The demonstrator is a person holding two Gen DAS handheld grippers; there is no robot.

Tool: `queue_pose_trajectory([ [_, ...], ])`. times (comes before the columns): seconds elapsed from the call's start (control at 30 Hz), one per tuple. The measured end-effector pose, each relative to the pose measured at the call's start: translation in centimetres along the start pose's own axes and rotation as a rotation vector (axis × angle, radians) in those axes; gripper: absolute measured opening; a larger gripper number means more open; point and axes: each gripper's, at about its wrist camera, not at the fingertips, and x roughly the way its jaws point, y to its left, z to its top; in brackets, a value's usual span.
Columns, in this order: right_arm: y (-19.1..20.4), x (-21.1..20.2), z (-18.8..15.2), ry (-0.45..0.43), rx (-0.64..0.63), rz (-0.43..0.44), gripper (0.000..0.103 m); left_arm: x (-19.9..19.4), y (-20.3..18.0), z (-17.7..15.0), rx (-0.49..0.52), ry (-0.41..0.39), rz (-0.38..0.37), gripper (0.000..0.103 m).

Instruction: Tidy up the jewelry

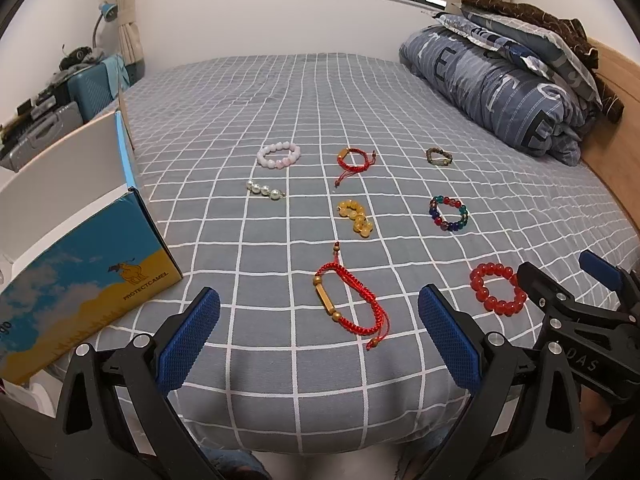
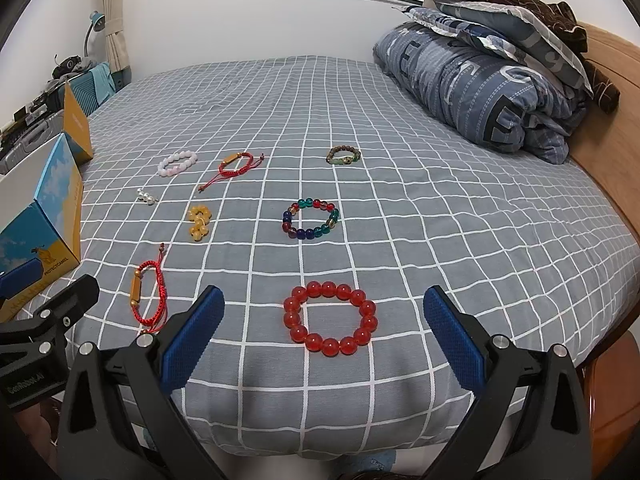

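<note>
While both tools hang over the near edge of the bed (image 1: 360, 96), neither grasps anything: the left tool (image 1: 320, 340) is spread wide with the red cord bracelet (image 1: 348, 300) lying between and just beyond its pads, and the right tool (image 2: 324, 332) is likewise released, framing the red bead bracelet (image 2: 330, 317) on the checked sheet.

Judging by the layout, the organizing has barely begun. Eight pieces lie loose on the bed, well apart from each other, and none can be seen inside the open box (image 1: 92, 264) at the left edge. Beyond the two red pieces come the yellow bead bracelet (image 1: 357, 218) and the multicolour bead bracelet (image 2: 311, 219), then the pearl strand (image 1: 265, 190), and farthest the pink bead bracelet (image 1: 279, 154), a second red cord bracelet (image 1: 354, 160) and a small brown bead bracelet (image 2: 343, 155). All of these are left to collect.

The box interior is largely cut off by the frame, so whether it already holds jewelry cannot be told. The yellow bracelet is bunched up and its shape is hard to read. The folded quilt (image 2: 476, 92) sits by the headboard, and clutter beyond the bed at far left is too small to identify.
</note>
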Motion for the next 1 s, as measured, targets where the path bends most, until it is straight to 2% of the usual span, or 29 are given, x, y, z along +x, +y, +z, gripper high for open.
queue_pose_trajectory([
  [1.0,0.03,0.21,-0.22,-0.001,0.0,0.002,0.096,0.06,-0.27,-0.29,0.015,0.002,0.004,0.097],
])
